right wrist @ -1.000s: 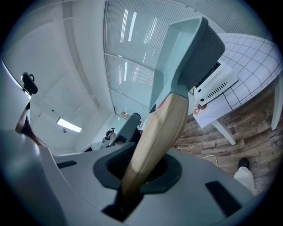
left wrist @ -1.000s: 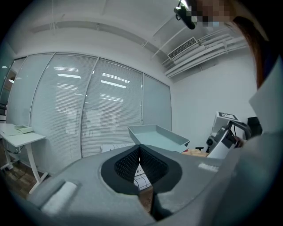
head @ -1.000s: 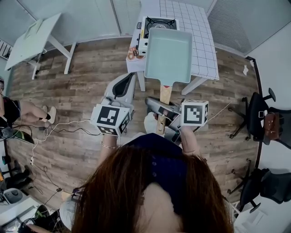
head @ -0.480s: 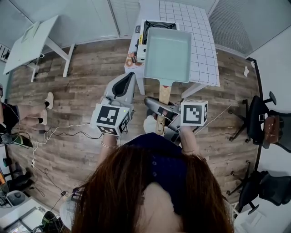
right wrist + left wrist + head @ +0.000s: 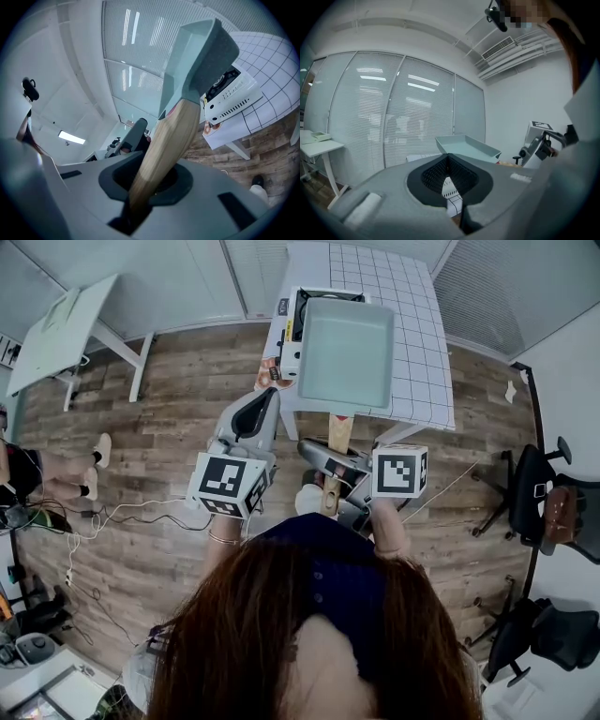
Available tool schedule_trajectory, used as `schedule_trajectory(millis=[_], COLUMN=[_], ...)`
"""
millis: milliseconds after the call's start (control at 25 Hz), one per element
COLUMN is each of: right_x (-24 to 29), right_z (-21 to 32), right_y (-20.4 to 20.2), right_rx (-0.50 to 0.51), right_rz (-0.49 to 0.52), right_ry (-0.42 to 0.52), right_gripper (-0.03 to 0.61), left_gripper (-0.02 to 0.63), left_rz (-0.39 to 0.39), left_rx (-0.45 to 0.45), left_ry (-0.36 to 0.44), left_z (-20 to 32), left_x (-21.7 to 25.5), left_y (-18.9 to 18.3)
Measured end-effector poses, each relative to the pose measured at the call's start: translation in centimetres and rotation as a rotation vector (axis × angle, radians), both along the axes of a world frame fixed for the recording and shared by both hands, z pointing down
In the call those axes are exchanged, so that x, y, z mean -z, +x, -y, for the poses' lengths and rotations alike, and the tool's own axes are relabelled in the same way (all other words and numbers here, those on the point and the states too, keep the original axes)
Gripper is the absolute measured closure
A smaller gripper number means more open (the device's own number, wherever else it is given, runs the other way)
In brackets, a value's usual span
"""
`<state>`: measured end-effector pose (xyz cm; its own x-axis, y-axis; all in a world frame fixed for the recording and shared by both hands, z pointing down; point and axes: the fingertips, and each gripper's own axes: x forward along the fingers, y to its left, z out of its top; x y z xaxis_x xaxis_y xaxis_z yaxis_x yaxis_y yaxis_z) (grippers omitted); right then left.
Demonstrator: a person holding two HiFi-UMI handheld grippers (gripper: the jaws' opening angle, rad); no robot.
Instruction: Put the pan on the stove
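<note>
A pale teal rectangular pan [image 5: 345, 352] with a wooden handle [image 5: 339, 435] hangs level in the air, over the near part of the white gridded table [image 5: 417, 306]. In the head view it covers most of the black-and-white portable stove [image 5: 292, 307]. My right gripper [image 5: 330, 486] is shut on the handle's end, and in the right gripper view the handle [image 5: 164, 140] runs up from the jaws to the pan [image 5: 199, 51], with the stove [image 5: 229, 91] beyond. My left gripper [image 5: 267, 401] is held beside the pan's left, with its jaws together and nothing between them [image 5: 448, 159].
A white side table [image 5: 61, 320] stands at the far left. Cables [image 5: 122, 512] trail over the wood floor, and another person's legs [image 5: 56, 470] show at the left edge. Office chairs [image 5: 553, 502] stand at the right. A small printed packet [image 5: 269, 371] hangs at the table's near left corner.
Both grippers and the pan have moved forward toward the table. The pan now hides more of the stove. The grip on the handle is unchanged.
</note>
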<state>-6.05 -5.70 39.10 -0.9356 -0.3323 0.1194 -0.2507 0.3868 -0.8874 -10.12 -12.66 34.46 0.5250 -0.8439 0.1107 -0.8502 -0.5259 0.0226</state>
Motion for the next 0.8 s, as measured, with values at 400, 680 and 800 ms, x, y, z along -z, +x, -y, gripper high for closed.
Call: schedule_trajectory(millis=[400, 680, 800], right_x=[-0.7, -1.4, -1.5], right_z=[3.5, 6.1, 7.1], right_y=[0.8, 1.2, 1.3], right_rx=[0.016, 0.034, 0.04], right_rz=[-0.006, -0.004, -0.003], right_ry=[-0.017, -0.032, -0.029], right_gripper=[0.515, 0.515, 0.514], left_gripper=[0.604, 0.603, 0.604], left_rz=[-0.001, 0.002, 0.006], left_rx=[0.022, 0.039, 0.041], left_ry=[0.0, -0.015, -0.018], left_z=[3.4, 5.9, 6.8], left_x=[-0.4, -1.1, -1.3], left_y=[0.5, 0.8, 1.0])
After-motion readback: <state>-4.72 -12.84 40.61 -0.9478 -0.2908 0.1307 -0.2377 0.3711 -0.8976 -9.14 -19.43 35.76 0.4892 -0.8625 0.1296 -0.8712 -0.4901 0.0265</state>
